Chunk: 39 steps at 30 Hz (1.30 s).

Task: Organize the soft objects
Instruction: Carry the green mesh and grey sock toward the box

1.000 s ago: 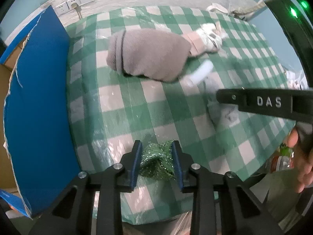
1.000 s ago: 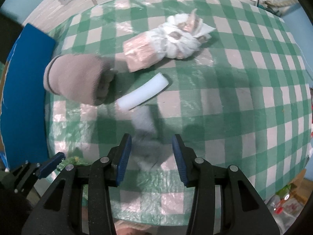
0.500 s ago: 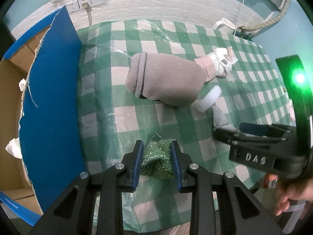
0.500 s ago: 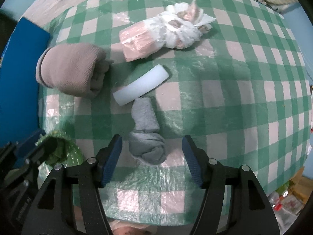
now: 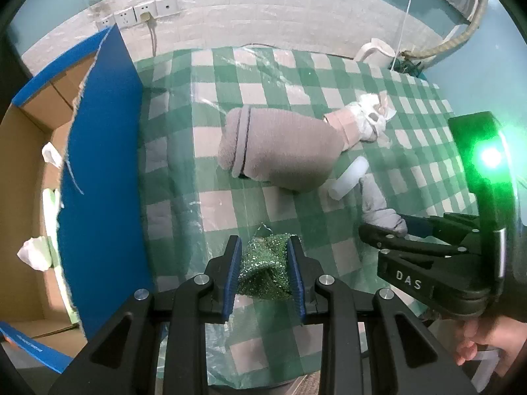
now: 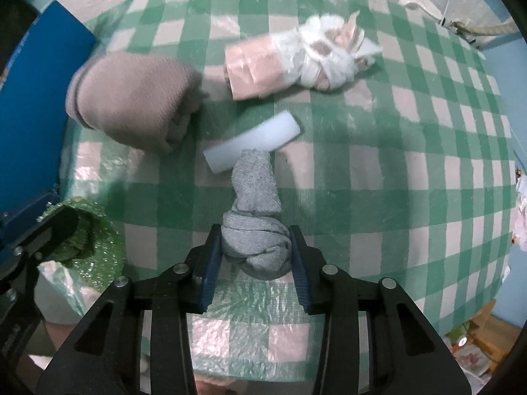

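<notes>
Both claws are clamped: left gripper (image 5: 263, 268) low-centre on the green sparkly cloth (image 5: 262, 271), right gripper (image 6: 253, 251) on the knotted grey sock (image 6: 255, 227). Beyond lies a white foam strip (image 6: 253, 143), mid-frame.

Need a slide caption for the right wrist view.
Right gripper closed on knotted grey sock over the checked tablecloth.
</notes>
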Each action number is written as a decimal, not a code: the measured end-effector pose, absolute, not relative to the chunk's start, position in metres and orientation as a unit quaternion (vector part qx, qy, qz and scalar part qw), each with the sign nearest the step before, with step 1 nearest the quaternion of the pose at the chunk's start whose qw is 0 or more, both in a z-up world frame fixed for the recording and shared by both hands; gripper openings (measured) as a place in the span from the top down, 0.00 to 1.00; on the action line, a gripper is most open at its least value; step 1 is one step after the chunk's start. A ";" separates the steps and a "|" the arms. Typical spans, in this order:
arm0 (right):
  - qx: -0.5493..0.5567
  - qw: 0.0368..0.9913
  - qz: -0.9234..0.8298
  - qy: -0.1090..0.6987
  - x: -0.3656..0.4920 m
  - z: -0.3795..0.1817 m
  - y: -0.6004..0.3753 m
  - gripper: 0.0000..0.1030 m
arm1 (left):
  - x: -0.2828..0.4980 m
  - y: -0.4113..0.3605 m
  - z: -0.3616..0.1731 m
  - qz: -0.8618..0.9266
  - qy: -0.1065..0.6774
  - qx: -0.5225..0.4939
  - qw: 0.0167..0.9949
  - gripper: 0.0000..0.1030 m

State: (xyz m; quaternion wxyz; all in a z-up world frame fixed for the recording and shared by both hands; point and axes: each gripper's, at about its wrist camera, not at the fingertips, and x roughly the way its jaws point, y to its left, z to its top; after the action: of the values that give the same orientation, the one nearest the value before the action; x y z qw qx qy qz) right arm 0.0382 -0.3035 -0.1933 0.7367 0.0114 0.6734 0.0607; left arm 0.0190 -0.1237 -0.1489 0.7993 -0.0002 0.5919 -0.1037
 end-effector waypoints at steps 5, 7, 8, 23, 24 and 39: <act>0.012 0.753 0.067 0.655 0.038 -0.169 -0.298 0.63 | 0.018 -0.121 -0.138 -0.104 0.584 0.000 0.805 0.73; 0.014 0.759 0.072 0.647 0.034 -0.155 -0.293 0.63 | 0.017 -0.119 -0.133 -0.103 0.581 0.000 0.807 0.73; 0.015 0.761 0.074 0.644 0.031 -0.149 -0.291 0.63 | 0.016 -0.118 -0.130 -0.103 0.578 0.001 0.810 0.73; 0.016 0.796 0.100 0.596 0.029 -0.108 -0.261 0.63 | 0.015 -0.100 -0.095 -0.089 0.548 -0.004 0.832 0.73; 0.016 0.798 0.101 0.594 0.029 -0.104 -0.259 0.63 | 0.015 -0.099 -0.093 -0.088 0.546 -0.004 0.833 0.73; 0.005 0.812 0.131 0.569 0.035 -0.072 -0.223 0.63 | 0.015 -0.072 -0.074 -0.070 0.534 -0.023 0.842 0.73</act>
State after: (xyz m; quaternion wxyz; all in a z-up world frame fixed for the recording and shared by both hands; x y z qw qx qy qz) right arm 0.0348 -0.2231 -0.0718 0.8120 0.0051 0.5687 0.1309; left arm 0.0151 -0.0716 -0.0742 0.8421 -0.0226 0.5343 -0.0696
